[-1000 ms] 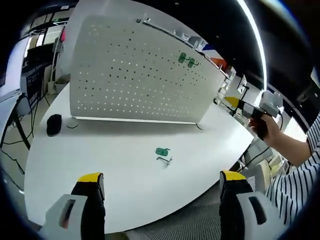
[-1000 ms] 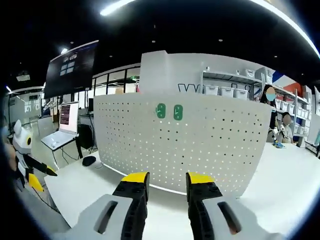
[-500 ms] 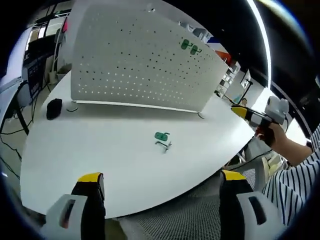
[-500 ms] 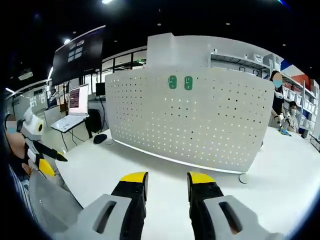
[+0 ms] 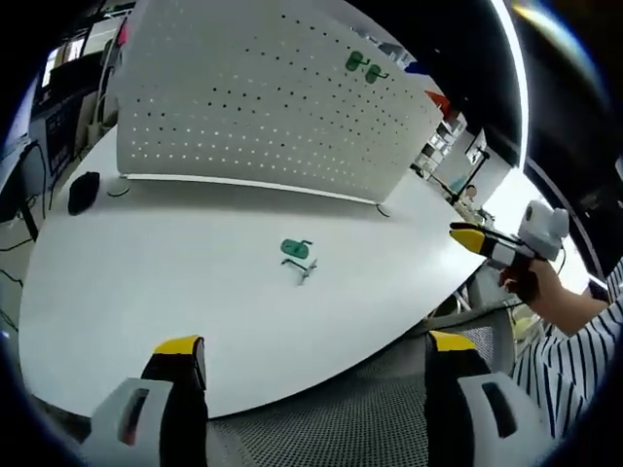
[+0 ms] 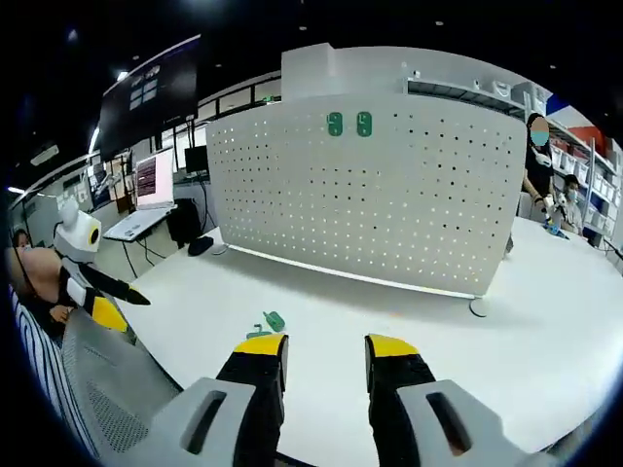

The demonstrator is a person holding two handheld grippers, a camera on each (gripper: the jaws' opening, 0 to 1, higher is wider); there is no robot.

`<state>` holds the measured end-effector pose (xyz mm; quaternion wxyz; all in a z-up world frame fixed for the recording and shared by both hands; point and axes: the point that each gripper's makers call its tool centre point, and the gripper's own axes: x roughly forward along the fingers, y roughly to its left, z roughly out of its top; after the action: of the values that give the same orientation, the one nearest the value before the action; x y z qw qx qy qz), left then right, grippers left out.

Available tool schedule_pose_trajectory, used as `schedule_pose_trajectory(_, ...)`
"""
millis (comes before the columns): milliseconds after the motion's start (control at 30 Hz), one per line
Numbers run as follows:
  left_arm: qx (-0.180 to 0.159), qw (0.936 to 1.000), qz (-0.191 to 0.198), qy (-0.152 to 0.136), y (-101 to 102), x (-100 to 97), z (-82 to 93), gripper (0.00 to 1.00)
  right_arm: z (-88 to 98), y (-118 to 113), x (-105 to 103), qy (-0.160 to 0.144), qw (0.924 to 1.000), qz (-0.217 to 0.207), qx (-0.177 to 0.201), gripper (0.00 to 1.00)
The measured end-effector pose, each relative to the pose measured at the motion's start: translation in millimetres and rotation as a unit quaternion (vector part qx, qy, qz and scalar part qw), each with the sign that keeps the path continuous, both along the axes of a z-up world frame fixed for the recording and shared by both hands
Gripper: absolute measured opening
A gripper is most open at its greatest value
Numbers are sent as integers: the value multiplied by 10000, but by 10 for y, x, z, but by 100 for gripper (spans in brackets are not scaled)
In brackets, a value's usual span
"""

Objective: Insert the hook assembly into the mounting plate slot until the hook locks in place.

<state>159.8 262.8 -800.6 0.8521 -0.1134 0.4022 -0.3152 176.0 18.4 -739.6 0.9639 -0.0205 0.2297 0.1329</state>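
Reaching comes first: hook assembly [image 5: 297, 259] lies loose on the white table [image 5: 146, 272], well apart from the pegboard [image 5: 253, 107]. Left gripper [image 5: 311, 375] is spread wide, empty; right gripper [image 6: 324, 360] narrowly parted, empty. Hook should be gripped squarely by its green base.

lab, pegboard [image 6: 389, 195], storage shelving [image 6: 458, 92], monitors [image 6: 151, 180]

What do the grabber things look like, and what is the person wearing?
Each gripper has two black fingers with yellow tips on pale grey bodies: the left gripper and the right gripper. The right gripper carries a white round-topped box. The person's sleeve is black-and-white striped.
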Motion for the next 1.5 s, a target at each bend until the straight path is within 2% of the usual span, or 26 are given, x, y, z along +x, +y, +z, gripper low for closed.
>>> schedule_pose_trajectory(133, -66, 9999, -106, 94, -111, 51, -79, 94, -44, -3, -36, 88, 10000, -32, 16, 28)
schedule_pose_trajectory(367, -53, 9992, -338, 188, -248, 150, -196, 92, -181, 96, -114, 345, 9993, 151, 6, 28)
schedule_pose_trajectory(400, -34, 9987, -482, 181, -289, 155, -219, 93, -196, 113, -126, 396, 9990, 182, 13, 28)
schedule_pose_trajectory(533, -44, 9982, -567, 177, -367, 251, -283, 90, -299, 255, -206, 753, 9958, 519, 42, 28)
schedule_pose_trajectory(833, -161, 9971, -706, 215, -619, 445, -506, 81, -381, 339, -260, 934, 9938, 597, 57, 28)
schedule_pose_trajectory(1000, -114, 9968, -760, -210, -708, 604, -562, 70, -416, 290, -268, 983, 9939, 490, 103, 28)
schedule_pose_trajectory(1067, -93, 9969, -752, -223, -717, 625, -616, 64, -344, 242, -234, 832, 9958, 361, 123, 26)
schedule_pose_trajectory(1167, -123, 9966, -689, -437, -746, 691, -655, 59, -286, 212, -193, 713, 9970, 295, 89, 25)
schedule_pose_trajectory(1267, -79, 9956, -771, -530, -785, 697, -720, 52, -284, 192, -174, 689, 9973, 245, 98, 25)
schedule_pose_trajectory(1367, -84, 9953, -855, -446, -819, 676, -803, 42, -326, 187, -182, 750, 9968, 249, 78, 25)
schedule_pose_trajectory(1500, -84, 9945, -884, -558, -871, 717, -832, 36, -368, 182, -198, 822, 9963, 250, 86, 24)
